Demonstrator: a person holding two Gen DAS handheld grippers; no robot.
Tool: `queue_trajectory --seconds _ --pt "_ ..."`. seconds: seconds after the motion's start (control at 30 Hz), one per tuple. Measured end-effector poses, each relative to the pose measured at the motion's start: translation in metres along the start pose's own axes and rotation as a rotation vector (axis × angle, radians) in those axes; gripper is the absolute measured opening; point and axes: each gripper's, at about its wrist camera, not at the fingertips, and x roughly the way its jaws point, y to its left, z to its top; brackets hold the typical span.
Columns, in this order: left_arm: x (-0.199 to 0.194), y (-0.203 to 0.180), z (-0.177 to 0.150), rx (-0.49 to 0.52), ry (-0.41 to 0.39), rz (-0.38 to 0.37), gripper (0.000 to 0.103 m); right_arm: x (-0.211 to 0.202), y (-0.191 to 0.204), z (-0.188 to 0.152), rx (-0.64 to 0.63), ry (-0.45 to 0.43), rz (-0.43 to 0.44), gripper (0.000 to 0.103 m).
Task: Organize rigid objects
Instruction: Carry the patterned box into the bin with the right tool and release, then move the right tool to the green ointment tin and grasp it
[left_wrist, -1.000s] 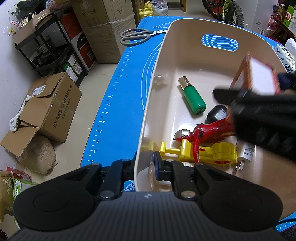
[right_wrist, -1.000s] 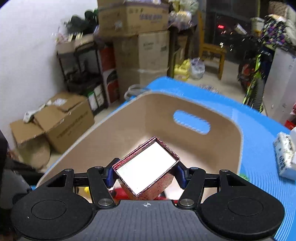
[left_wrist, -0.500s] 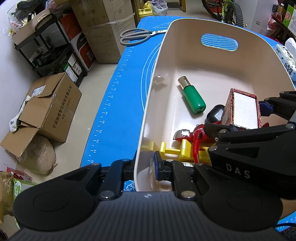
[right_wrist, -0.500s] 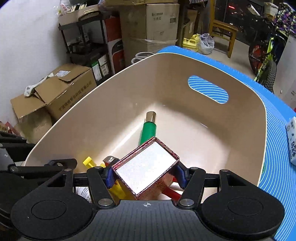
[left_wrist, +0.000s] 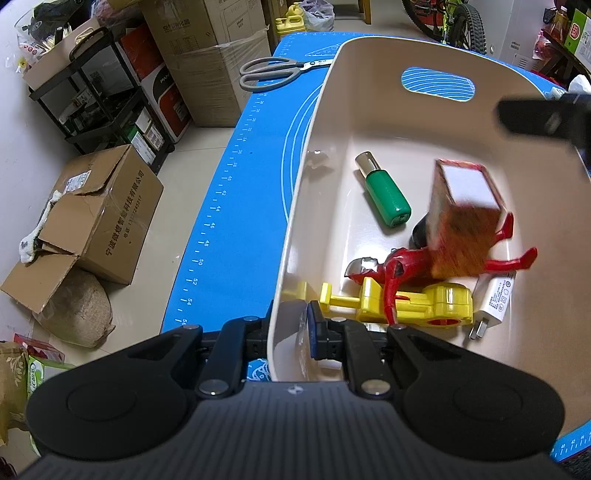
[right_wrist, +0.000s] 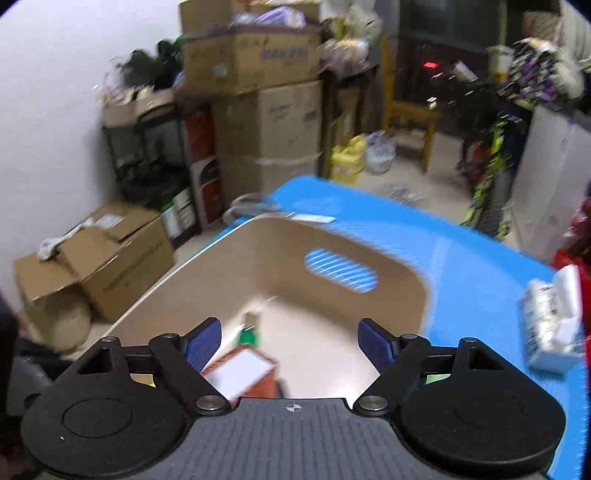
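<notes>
My left gripper (left_wrist: 288, 328) is shut on the near rim of the beige bin (left_wrist: 332, 92). Inside the bin lie a green bottle (left_wrist: 386, 194), a red figure (left_wrist: 402, 264), a yellow toy (left_wrist: 413, 304) and a white charger (left_wrist: 493, 301). The red box with a white top (left_wrist: 463, 218) now rests on the red figure, tilted and blurred. My right gripper (right_wrist: 290, 338) hovers above the bin, its jaws opening with nothing between them; the red box (right_wrist: 242, 371) lies below it. In the left wrist view only the right gripper's dark blurred body shows at the right edge.
Grey scissors (left_wrist: 275, 72) lie on the blue mat (left_wrist: 236, 206) beyond the bin's left corner. A white tissue pack (right_wrist: 552, 321) sits on the mat to the right. Cardboard boxes (left_wrist: 99, 218) and a black rack (left_wrist: 99, 88) stand on the floor at left.
The right gripper let go of the red box, which dropped onto the red figure in the bin. That gripper then pulled up and back. The left gripper kept still on the rim.
</notes>
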Motion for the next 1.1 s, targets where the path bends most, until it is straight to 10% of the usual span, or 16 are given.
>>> queue_trajectory --seconds 0.37,1.1 --pt "0.001 -0.001 0.000 0.003 0.001 0.003 0.017 0.004 -0.095 -0.011 0.145 -0.024 -0.198 0.087" --pt "0.000 0.000 0.000 -0.004 0.005 0.003 0.017 0.111 -0.150 -0.084 0.217 0.135 -0.169 0.083"
